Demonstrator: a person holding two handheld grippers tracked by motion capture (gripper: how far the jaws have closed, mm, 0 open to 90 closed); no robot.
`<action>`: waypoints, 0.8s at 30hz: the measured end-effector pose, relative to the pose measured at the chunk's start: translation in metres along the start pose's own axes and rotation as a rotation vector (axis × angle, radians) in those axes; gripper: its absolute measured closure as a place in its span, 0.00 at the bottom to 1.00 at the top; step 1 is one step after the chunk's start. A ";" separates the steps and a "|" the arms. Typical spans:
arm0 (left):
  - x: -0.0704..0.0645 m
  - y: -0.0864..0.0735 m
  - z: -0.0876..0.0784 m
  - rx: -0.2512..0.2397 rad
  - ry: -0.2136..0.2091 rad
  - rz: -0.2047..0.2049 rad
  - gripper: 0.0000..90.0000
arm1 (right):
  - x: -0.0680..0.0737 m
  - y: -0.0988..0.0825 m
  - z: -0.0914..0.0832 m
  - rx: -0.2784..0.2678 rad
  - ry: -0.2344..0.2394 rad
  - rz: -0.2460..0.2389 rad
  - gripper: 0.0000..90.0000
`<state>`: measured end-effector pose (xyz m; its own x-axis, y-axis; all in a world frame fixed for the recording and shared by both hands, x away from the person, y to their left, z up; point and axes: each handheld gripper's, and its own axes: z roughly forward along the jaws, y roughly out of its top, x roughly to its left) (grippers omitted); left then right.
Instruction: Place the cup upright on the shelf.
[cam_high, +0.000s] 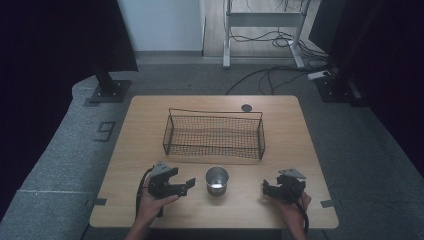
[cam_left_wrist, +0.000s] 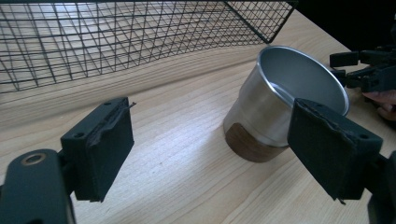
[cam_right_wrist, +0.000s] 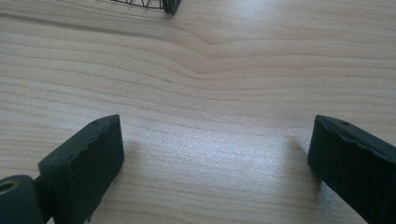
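A shiny metal cup (cam_high: 217, 181) with a dark wooden base stands upright near the table's front edge, between my two grippers. In the left gripper view the cup (cam_left_wrist: 280, 98) is empty and sits just beyond the right jaw, outside the gap. My left gripper (cam_high: 189, 184) lies to the cup's left, pointing at it, its jaws wide apart over bare wood (cam_left_wrist: 212, 140). To the cup's right, my right gripper (cam_high: 266, 189) rests low on the table, open with nothing between its jaws (cam_right_wrist: 215, 158).
A black wire basket (cam_high: 214, 137) stands empty behind the cup at the table's middle; its mesh wall (cam_left_wrist: 116, 37) fills the top of the left gripper view. The wooden table (cam_high: 150, 130) has a round grommet (cam_high: 246, 107) at the back. Dark stands flank the table.
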<state>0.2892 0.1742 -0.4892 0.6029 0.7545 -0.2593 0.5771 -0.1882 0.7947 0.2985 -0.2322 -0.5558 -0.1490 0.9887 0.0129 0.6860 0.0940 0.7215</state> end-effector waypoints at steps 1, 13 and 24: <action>-0.001 0.000 0.000 -0.001 -0.002 0.000 0.16 | 0.000 0.000 0.000 0.001 0.000 0.000 0.04; -0.011 0.003 0.006 0.005 -0.013 0.014 0.13 | 0.000 0.000 0.000 0.000 -0.002 0.003 0.04; -0.021 0.005 0.014 0.012 -0.043 0.021 0.11 | 0.000 0.000 0.000 -0.001 -0.003 0.003 0.04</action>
<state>0.2869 0.1486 -0.4872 0.6380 0.7228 -0.2657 0.5705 -0.2120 0.7934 0.2985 -0.2322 -0.5558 -0.1451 0.9893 0.0131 0.6859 0.0910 0.7220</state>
